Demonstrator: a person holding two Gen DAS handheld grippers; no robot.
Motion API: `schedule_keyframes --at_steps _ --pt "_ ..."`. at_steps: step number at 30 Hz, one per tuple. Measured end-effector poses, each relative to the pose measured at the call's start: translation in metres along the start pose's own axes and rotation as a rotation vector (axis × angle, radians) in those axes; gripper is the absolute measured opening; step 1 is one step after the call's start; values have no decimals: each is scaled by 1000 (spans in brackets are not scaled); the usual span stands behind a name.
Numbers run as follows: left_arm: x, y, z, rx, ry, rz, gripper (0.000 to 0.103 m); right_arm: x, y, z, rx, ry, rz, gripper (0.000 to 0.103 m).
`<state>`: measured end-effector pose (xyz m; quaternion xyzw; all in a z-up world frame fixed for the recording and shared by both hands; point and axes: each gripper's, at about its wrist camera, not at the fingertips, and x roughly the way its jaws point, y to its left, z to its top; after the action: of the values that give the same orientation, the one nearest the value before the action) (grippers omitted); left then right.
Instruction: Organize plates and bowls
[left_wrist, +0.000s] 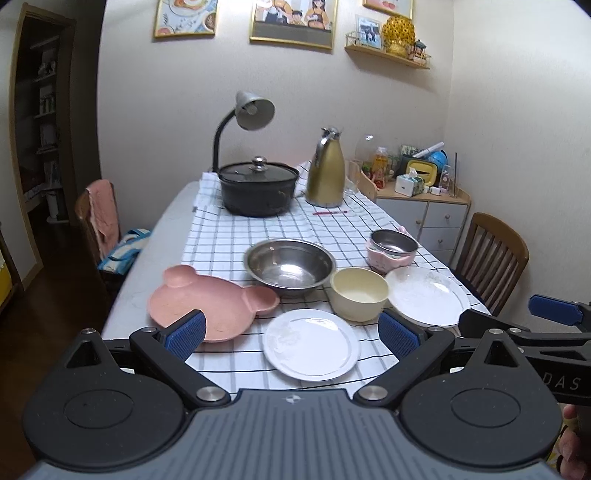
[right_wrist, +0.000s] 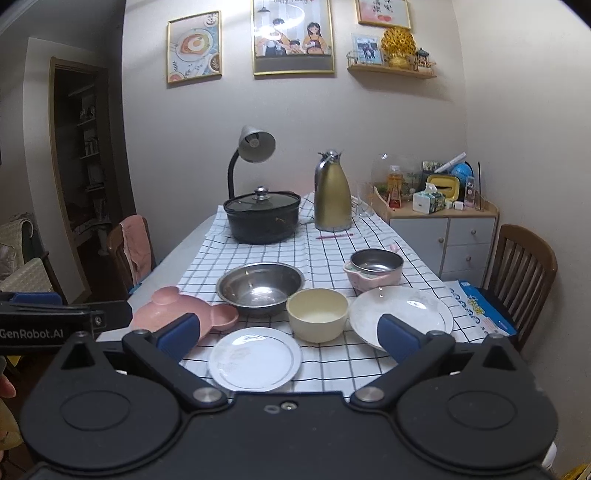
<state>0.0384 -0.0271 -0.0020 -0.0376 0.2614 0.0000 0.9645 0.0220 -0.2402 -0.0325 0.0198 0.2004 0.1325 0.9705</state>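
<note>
On the checked tablecloth lie a pink bear-shaped plate, a steel bowl, a cream bowl, a small white plate, a larger white plate and a steel bowl nested in a pink one. My left gripper hangs open above the small white plate, holding nothing. My right gripper is open too, over the small white plate and the cream bowl, with the larger plate behind its right finger.
A lidded black pot, a gold thermos jug and a desk lamp stand at the table's far end. Wooden chairs flank the table. A cluttered cabinet fills the right corner.
</note>
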Motion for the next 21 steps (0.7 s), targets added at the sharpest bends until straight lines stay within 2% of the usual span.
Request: schedule_keyframes --at_steps 6,10,21 --pt "39 -34 10 -22 46 9 100 26 -42 9 5 33 24 103" --pt "72 -59 12 -40 108 14 100 51 -81 16 20 76 28 103" --pt "179 -129 7 -68 354 8 100 138 -189 27 6 229 44 103"
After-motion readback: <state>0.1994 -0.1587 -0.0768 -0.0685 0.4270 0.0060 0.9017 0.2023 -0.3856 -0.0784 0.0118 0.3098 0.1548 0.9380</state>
